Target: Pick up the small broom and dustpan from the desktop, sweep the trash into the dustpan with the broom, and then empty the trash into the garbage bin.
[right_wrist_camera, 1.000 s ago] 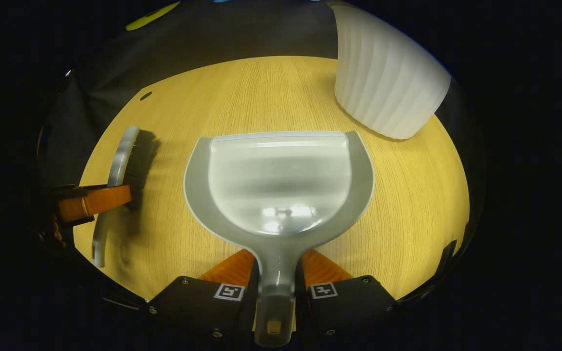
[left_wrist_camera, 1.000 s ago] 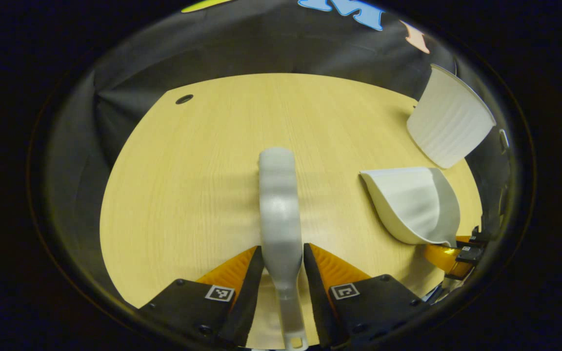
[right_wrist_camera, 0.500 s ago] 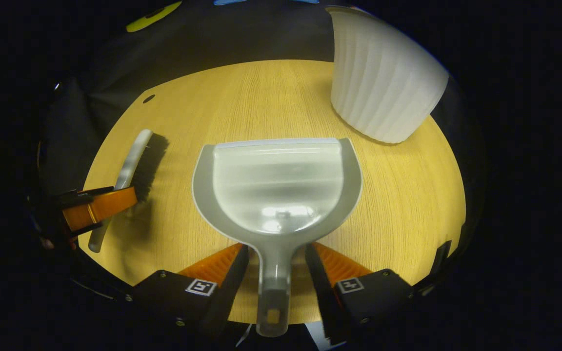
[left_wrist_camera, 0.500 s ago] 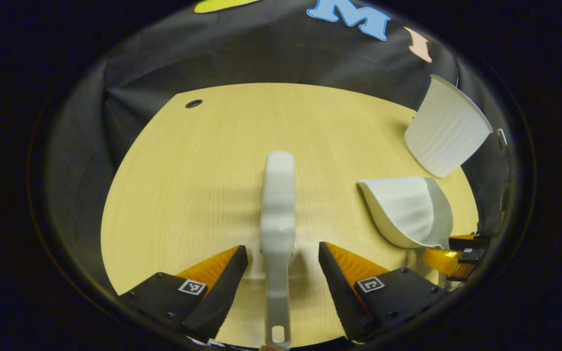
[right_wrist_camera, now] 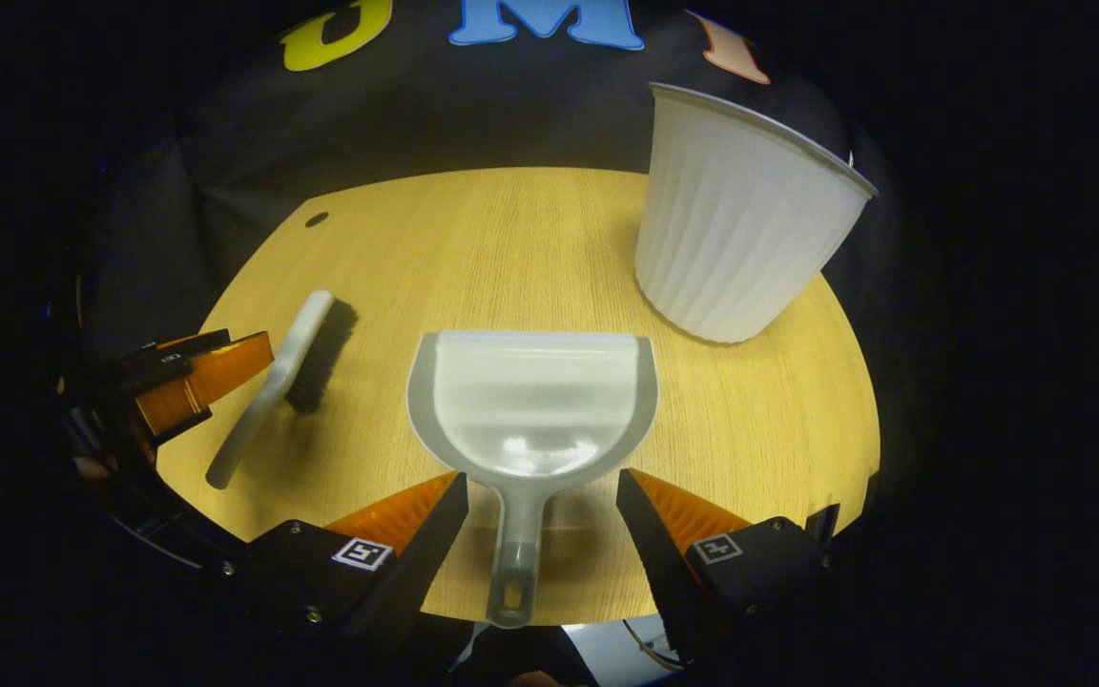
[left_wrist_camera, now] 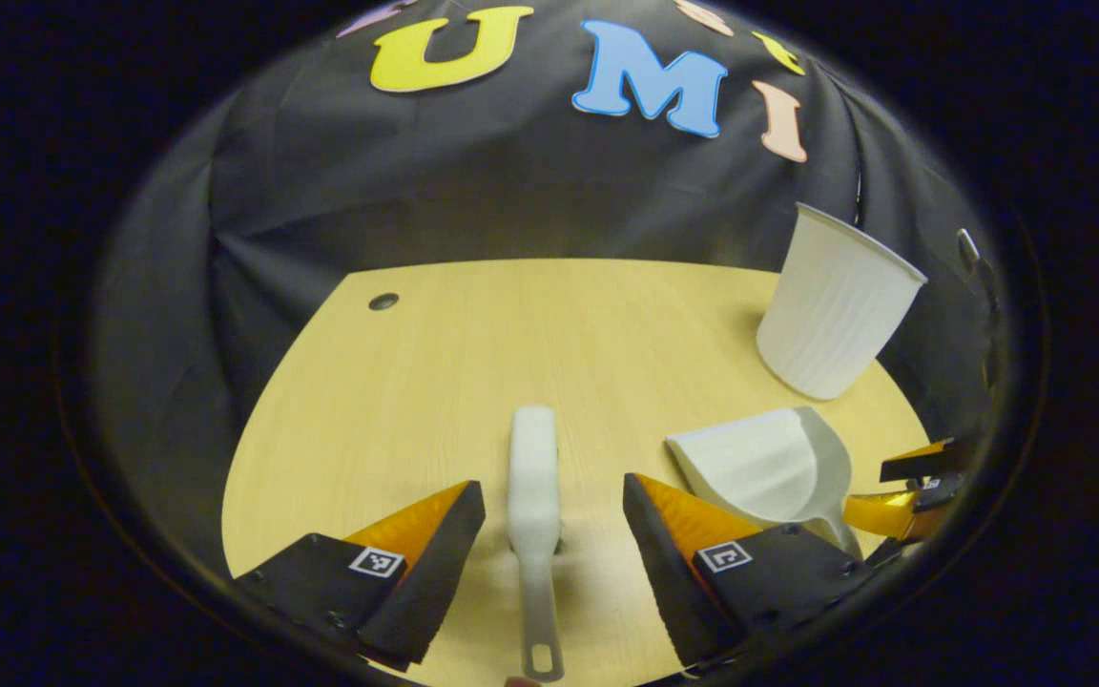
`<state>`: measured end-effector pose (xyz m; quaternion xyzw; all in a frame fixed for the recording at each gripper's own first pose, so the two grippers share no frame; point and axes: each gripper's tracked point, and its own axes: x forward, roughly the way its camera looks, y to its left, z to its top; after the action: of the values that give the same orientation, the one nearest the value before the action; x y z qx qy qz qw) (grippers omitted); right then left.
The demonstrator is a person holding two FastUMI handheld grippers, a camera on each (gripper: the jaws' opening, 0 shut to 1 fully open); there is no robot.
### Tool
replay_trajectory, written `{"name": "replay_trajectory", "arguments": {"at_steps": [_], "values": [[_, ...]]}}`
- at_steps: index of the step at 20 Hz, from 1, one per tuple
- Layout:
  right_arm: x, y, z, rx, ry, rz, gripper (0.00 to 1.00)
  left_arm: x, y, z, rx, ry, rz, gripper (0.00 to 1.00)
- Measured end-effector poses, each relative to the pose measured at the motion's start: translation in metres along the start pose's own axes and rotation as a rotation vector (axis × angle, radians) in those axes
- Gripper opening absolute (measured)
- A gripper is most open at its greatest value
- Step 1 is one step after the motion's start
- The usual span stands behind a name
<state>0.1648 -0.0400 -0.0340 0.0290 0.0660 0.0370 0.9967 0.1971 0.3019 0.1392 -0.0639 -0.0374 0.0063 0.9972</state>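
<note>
In the left gripper view, the left tongs (left_wrist_camera: 554, 515) are spread wide and hold nothing. The small broom (left_wrist_camera: 533, 496) lies on the tabletop (left_wrist_camera: 473, 372) between the two fingers, and neither finger touches it. Its handle points back toward the camera. To the right of the broom lies the dustpan (left_wrist_camera: 759, 463), flat on the tabletop. Past the dustpan, farther back on the right, the white garbage bin (left_wrist_camera: 836, 305) stands upright. It looks like a ribbed cup. At the far right edge the right tongs (left_wrist_camera: 907, 491) peek in, just beside the dustpan.

In the right gripper view, the left tongs (right_wrist_camera: 192, 377) show at the far left, near the broom (right_wrist_camera: 287, 377). The broom lies on its side with its dark bristles facing right. In the middle, the dustpan (right_wrist_camera: 530, 405) rests flat on the tabletop (right_wrist_camera: 473, 248), with its open mouth facing away. Its handle runs back between the fingers of the right tongs (right_wrist_camera: 542, 496). These tongs are spread wide too, and both fingers stand clear of the handle. To the right and farther back, the garbage bin (right_wrist_camera: 736, 248) stands upright near the tabletop's edge, close to the dustpan but not touching it.
</note>
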Motion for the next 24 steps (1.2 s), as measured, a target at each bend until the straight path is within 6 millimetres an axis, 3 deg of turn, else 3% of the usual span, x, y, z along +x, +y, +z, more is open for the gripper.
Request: {"name": "replay_trajectory", "arguments": {"at_steps": [7, 12, 19, 24], "values": [[-0.037, -0.022, 0.076, -0.075, -0.382, -0.029, 0.98, -0.042, -0.020, 0.070, 0.000, -0.282, 0.019, 0.96], [-0.057, -0.032, 0.114, -0.086, -0.589, -0.005, 0.98, -0.079, -0.040, 0.100, 0.005, -0.427, 0.047, 0.96], [-0.074, -0.037, 0.135, -0.150, -0.782, -0.028, 0.98, -0.123, -0.056, 0.125, -0.028, -0.603, 0.080, 0.96], [-0.102, -0.034, 0.151, -0.163, -0.909, -0.057, 0.98, -0.136, -0.055, 0.135, -0.002, -0.636, 0.106, 0.96]]}}
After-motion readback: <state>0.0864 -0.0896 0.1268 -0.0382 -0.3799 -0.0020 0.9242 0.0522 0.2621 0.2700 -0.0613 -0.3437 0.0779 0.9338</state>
